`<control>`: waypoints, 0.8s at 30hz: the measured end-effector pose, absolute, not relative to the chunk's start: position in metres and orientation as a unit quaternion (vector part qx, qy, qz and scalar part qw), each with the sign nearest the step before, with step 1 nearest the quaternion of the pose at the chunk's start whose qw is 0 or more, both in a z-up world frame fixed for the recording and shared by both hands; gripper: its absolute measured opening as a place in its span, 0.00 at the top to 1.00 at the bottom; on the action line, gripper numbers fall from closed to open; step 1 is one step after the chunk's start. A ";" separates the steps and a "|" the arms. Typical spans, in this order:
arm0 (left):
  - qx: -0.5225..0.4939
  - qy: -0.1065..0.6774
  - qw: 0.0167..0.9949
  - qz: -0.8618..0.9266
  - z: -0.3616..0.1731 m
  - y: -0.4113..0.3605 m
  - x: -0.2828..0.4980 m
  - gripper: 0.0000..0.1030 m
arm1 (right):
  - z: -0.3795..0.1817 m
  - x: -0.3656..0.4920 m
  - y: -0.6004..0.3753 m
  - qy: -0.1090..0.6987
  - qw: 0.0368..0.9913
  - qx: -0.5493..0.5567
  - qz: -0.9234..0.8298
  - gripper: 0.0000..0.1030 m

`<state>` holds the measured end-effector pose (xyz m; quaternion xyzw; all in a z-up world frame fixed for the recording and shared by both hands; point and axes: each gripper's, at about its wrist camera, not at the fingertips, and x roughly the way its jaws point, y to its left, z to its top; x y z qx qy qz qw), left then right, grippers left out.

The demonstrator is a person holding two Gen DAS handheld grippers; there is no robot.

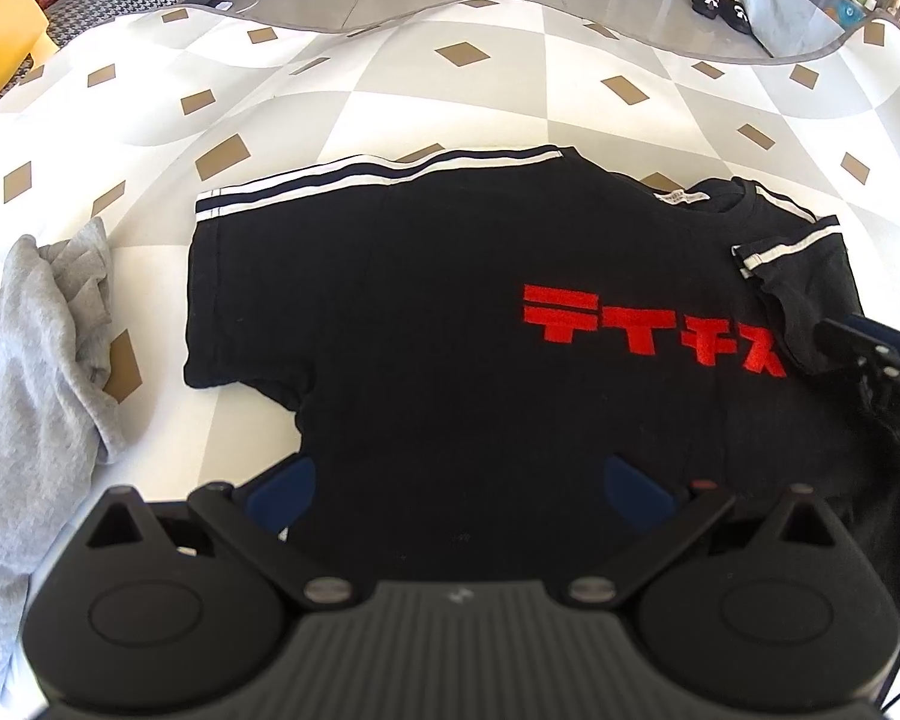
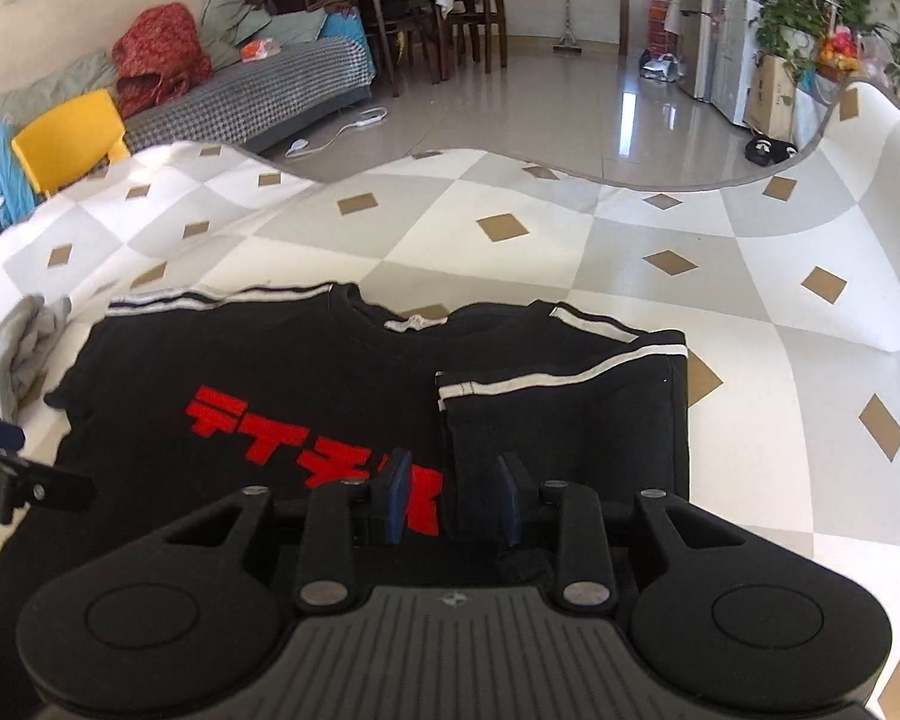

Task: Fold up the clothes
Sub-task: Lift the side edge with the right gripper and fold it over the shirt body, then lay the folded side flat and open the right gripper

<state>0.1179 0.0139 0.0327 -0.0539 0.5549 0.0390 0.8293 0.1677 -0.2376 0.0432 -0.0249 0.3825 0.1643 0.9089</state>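
Black T-shirt (image 1: 426, 312) lies flat on the checkered mat (image 1: 510, 72), right sleeve folded in, hem hidden behind both tools. Left gripper (image 1: 459, 483) gapes wide over it holding nothing. Right gripper (image 2: 453, 495) looks half open above the folded sleeve; can't tell if any cloth is caught. Gray garment (image 1: 36, 354) is cut off at the frame edge.

black T-shirts (image 1: 450, 324): 1, flat on the checked mat (image 1: 510, 96)
grey garments (image 1: 36, 348): 1, crumpled just beside the shirt
red print characters (image 1: 654, 330): 4 on the shirt front
white stripes per sleeve (image 2: 570, 381): 2
grippers: 2, left gripper (image 1: 459, 483) and right gripper (image 2: 453, 495)
blue fingers (image 2: 399, 495) per gripper: 2
yellow chairs (image 2: 69, 138): 1
dark dining chairs (image 2: 480, 12): at least 2, more hard to tell
black slippers (image 1: 723, 6): 2, on the floor tiles
red bags (image 2: 162, 57): 1, on the sofa
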 end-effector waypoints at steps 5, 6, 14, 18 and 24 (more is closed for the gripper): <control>-0.059 0.556 0.827 0.054 0.030 0.024 0.121 0.00 | 0.037 0.175 -0.249 0.413 0.903 -0.011 0.119 0.72; -0.061 0.557 0.826 0.059 0.029 0.027 0.122 0.00 | 0.035 0.176 -0.250 0.421 0.900 -0.011 0.111 0.72; -0.067 0.566 0.820 0.059 0.026 0.029 0.123 0.00 | 0.017 0.179 -0.263 0.498 0.863 0.019 0.087 0.72; -0.064 0.564 0.821 0.056 0.027 0.027 0.122 0.00 | 0.019 0.178 -0.275 0.533 0.835 0.072 0.114 0.70; -0.066 0.563 0.822 0.059 0.028 0.028 0.123 0.00 | 0.027 0.172 -0.282 0.532 0.835 0.079 0.119 0.69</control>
